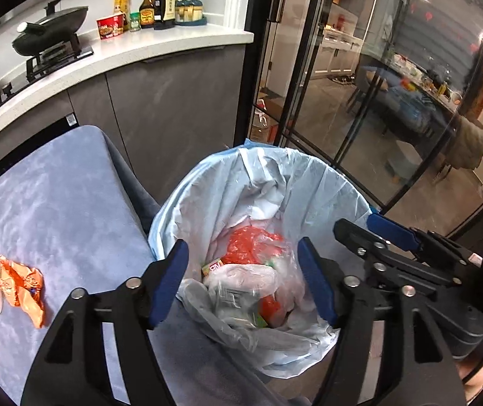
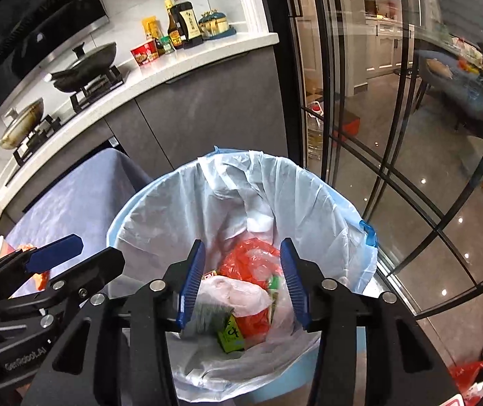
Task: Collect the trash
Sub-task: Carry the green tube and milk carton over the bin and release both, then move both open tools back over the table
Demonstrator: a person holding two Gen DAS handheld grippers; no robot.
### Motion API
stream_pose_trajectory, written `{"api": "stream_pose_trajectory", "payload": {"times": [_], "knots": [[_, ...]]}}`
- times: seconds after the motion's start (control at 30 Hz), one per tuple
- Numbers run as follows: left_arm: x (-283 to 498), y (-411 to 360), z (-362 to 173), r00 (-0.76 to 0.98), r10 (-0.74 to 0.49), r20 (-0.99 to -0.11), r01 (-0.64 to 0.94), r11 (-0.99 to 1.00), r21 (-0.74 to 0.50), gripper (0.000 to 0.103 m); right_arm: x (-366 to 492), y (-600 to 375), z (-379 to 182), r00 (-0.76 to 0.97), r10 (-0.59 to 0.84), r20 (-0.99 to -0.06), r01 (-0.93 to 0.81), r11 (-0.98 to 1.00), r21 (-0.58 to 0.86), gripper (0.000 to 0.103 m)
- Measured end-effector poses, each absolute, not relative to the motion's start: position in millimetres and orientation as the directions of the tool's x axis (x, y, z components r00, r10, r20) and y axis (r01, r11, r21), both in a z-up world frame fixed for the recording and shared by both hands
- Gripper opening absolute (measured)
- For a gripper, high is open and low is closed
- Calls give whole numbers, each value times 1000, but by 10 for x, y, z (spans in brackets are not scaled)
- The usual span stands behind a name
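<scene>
Blue-padded left gripper and right gripper hang over the lined bin, jaws apart, grasping nothing; a wrapper lies on the chair's left edge.

A round bin with a pale blue plastic bag sits in the middle of the picture. Inside lies a crinkly red plastic bag and a small green packet. At lower left, a crumpled orange wrapper lies on soft blue-grey cloth.
</scene>
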State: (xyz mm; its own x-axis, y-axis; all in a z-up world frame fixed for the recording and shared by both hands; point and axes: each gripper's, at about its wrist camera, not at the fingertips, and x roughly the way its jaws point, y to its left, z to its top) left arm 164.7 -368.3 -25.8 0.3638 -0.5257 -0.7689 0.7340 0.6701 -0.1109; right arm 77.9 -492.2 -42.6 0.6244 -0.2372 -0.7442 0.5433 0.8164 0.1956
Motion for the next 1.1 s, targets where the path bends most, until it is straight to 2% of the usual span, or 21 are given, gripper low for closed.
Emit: {"api": "stream_pose_trajectory", "payload": {"times": [0.43,0.57,0.7,1.1], "knots": [[1509,-3342,-59,414,-529,-741,713,694,-97,66,511,-4656,-140,667,-234,-707,516,830,212,47],[1449,-3096,-3,429,-531,-730,693,712,-111,66,455,-4471,-67,683,-217,-697,489,845,216,47],[1363,-2783,32,463,-514,-722,667,739,-98,70,456,-4171,1,693,-203,-691,443,877,188,47],[1280,-1722,31,529,-423,-735,545,834,-87,71,630,-3238,10,712,-81,-698,291,938,188,47]]}}
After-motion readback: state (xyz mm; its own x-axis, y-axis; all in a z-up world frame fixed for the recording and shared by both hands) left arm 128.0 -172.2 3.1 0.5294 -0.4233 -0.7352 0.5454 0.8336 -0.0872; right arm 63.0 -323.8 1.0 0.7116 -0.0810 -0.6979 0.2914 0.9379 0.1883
